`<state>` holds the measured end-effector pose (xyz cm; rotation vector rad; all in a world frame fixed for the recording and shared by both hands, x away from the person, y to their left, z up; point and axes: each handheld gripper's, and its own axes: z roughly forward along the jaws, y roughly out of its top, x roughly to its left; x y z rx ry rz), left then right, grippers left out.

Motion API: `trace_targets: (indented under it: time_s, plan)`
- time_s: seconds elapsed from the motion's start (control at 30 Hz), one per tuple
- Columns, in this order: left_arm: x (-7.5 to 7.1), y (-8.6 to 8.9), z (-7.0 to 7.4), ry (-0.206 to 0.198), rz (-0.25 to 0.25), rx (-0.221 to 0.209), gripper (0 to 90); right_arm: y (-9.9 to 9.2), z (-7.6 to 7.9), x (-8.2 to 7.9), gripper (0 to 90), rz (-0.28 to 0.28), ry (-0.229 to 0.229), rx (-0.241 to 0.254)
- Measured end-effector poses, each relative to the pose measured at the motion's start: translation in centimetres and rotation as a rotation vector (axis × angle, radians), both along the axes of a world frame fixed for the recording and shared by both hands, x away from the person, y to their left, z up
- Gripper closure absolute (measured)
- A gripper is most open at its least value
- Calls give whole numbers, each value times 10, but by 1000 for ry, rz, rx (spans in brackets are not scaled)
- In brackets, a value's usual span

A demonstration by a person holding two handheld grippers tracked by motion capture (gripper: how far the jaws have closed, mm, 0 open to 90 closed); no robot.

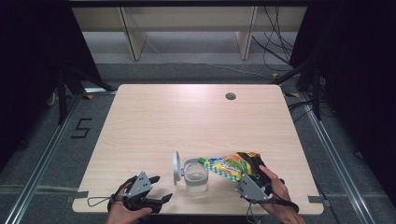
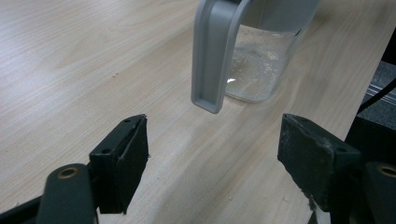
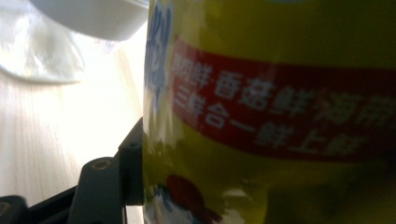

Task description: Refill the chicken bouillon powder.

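Bag over jar, lower centre of the frame.
Our right gripper [image 1: 250,179] clamps the yellow bag [image 1: 231,166] beside the clear jar [image 1: 195,175]; our left gripper [image 1: 156,186] gapes empty, the grey lid [image 1: 176,166] before it.

left hand-held gripper [image 1: 156,189]: black jaws, grey three-cornered plate, looped black cable | right hand-held gripper [image 1: 246,173]: grey plate, black cable | jaw pads: matt black (brass-ringed pivot screws)

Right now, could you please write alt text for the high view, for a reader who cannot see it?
A person's right tool holds a yellow packet tilted toward an open clear jar on a wooden table. The left tool rests open near the table's front edge, left of the jar.
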<state>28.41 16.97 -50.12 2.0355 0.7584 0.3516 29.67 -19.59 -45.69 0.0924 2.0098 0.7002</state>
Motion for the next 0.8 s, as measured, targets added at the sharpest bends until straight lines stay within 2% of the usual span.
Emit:
trace_targets:
  time_s: [0.03,0.07,0.1,0.13,0.17,0.2,0.27,0.3,0.37,0.4,0.47,0.5,0.53,0.57,0.6,0.67,0.7,0.73,0.77,0.8]
  plan:
    - [0,0,0,6,-2,5,246,1,0,-1,380,1,-13,-24]
    - [0,0,0,3,-1,4,246,3,1,1,380,24,-54,-67]
    - [0,0,0,2,0,4,246,5,0,-3,380,-9,-47,-69]
    - [0,0,0,2,0,4,246,5,0,-3,380,-9,-47,-69]
    - [0,0,0,-2,1,4,246,9,-2,-3,382,0,-87,-131]
    - [0,0,1,2,-3,9,246,9,-2,-3,382,0,-87,-131]
    - [0,0,1,-2,-3,24,246,13,-4,-5,383,-11,-123,-185]
    - [-1,-1,1,5,-1,-3,246,14,-4,-7,384,-15,-133,-195]
    - [-1,0,2,-1,-1,17,246,17,-4,-7,386,-8,-189,-254]
    - [-1,0,2,-1,-1,17,246,18,-2,-8,386,-10,-223,-301]
    - [-1,-1,1,-1,-4,9,246,20,-1,-8,387,12,-258,-332]
    - [-1,-1,1,4,-5,10,246,24,7,-5,387,81,-325,-437]
    - [-1,-1,1,0,-6,19,246,25,6,-6,388,63,-325,-432]
    - [-1,-2,0,-5,4,3,246,24,-1,-9,388,6,-277,-364]
    - [-1,-2,0,1,0,15,246,26,1,-8,388,24,-311,-402]
    - [-1,-1,1,7,-9,23,246,27,-2,-10,391,-11,-301,-404]
    - [0,-1,0,-10,-8,29,246,28,0,-8,403,6,-318,-432]
    - [-1,-1,2,1,-11,22,246,28,0,-6,407,15,-333,-444]
    - [-1,-1,1,-11,-7,28,246,29,2,-5,407,31,-361,-478]
    - [-1,0,2,-8,-14,37,246,30,2,-5,408,20,-353,-482]
